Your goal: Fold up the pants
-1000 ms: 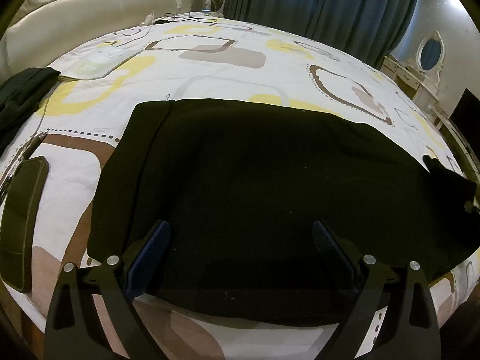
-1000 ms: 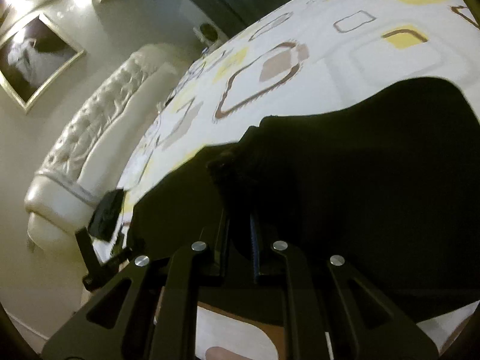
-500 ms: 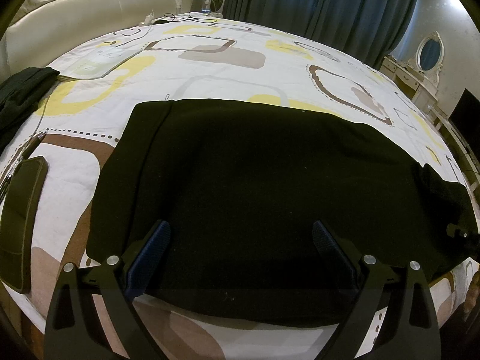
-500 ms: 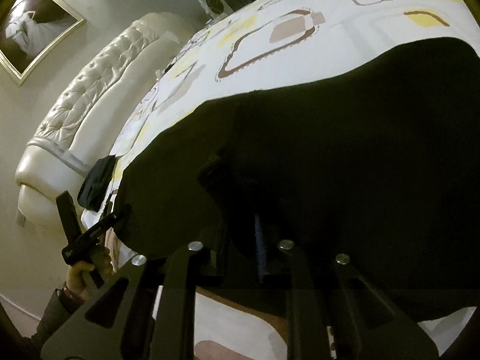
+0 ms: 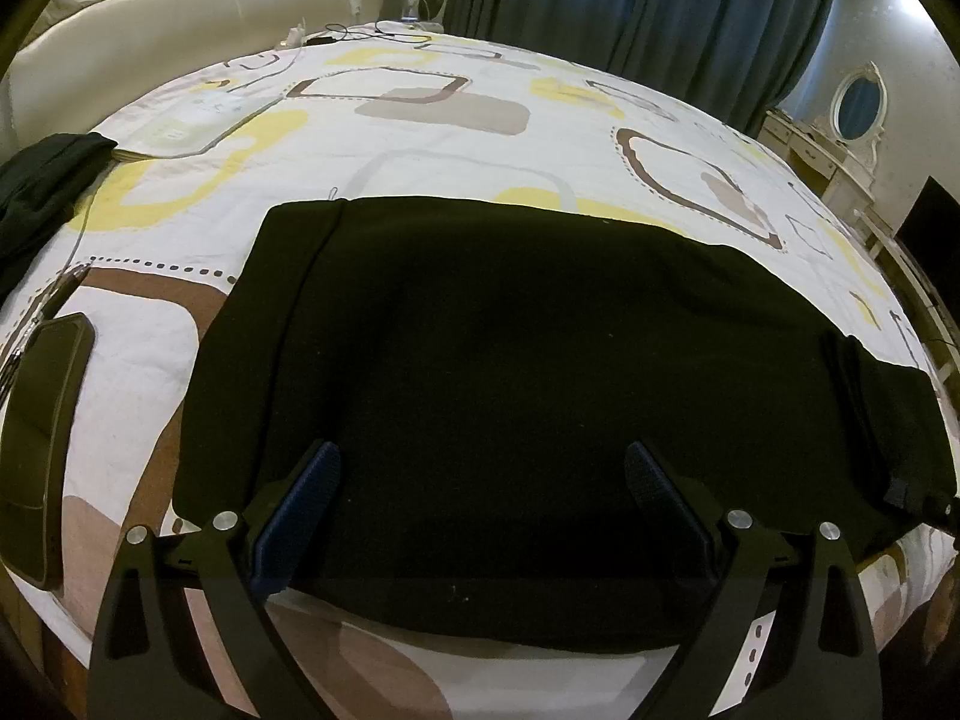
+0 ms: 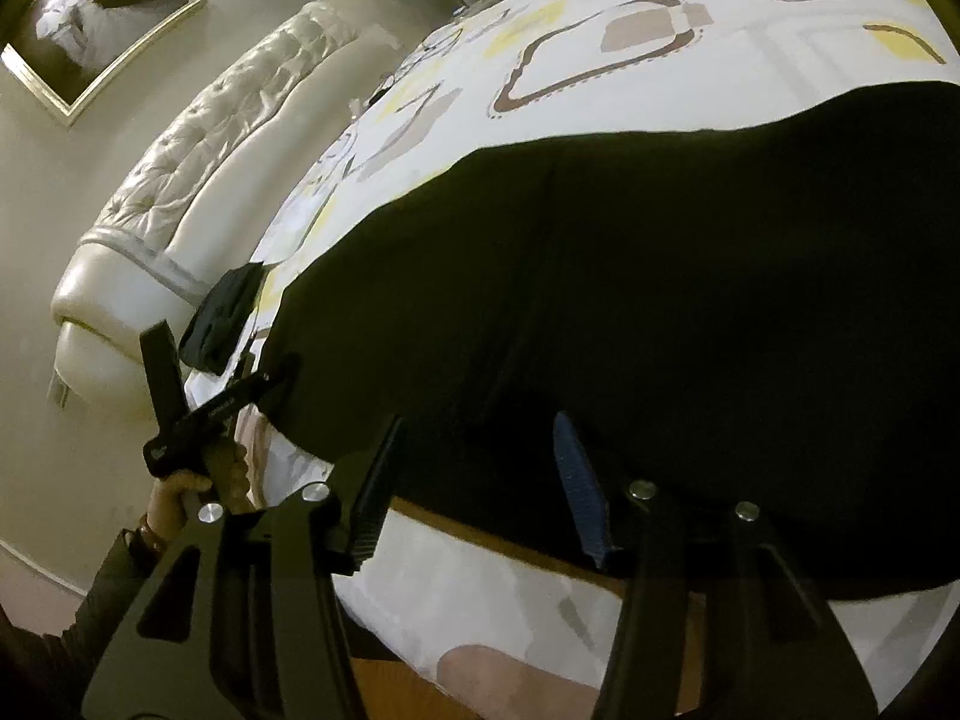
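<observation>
Now your black pants [image 5: 510, 396] lie folded flat across the patterned bedspread [image 5: 420, 138]; your right gripper [image 6: 474, 480], jaws just opening, has let go, your left gripper [image 5: 480, 498] hovers wide open, and further folds likely remain.

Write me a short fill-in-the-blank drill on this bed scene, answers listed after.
1. The pants spread on the bed are ____ in colour.
2. The right gripper has just been opening, and its jaws now stand ____ over the pants' near edge.
3. The left gripper has its jaws ____.
4. The curtains are ____.

Answers: black; open; open; blue
</observation>
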A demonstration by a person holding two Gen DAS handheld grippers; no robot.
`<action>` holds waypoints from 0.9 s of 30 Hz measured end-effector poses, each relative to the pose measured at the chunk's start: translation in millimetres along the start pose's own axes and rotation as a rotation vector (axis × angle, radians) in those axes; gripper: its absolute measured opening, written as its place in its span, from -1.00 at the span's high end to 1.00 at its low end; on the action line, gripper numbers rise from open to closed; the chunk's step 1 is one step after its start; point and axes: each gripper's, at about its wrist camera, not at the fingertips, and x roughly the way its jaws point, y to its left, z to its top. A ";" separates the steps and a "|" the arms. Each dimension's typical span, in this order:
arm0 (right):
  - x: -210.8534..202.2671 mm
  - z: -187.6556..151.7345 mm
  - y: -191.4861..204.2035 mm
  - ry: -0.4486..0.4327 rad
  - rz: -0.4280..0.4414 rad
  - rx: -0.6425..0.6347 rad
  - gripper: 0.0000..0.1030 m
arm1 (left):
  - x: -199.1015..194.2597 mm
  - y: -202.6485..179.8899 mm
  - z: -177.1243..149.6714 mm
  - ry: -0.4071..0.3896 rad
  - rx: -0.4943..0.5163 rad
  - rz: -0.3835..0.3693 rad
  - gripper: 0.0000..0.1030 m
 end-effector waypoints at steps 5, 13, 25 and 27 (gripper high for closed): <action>4.4 -4.0 5.1 0.021 0.006 -0.011 -0.12 | -0.2 0.3 -0.3 -0.001 0.000 0.001 -0.84; 12.6 -5.2 13.4 0.075 -0.009 -0.047 -0.21 | -0.1 0.2 -0.3 0.000 -0.001 0.001 -0.84; -27.5 5.1 22.3 0.019 -0.170 -0.078 -0.20 | -1.5 1.5 -2.7 -0.001 0.007 -0.005 -0.84; -36.3 9.3 22.3 0.003 -0.202 -0.097 -0.20 | -3.6 2.2 -3.2 -0.002 0.003 -0.008 -0.84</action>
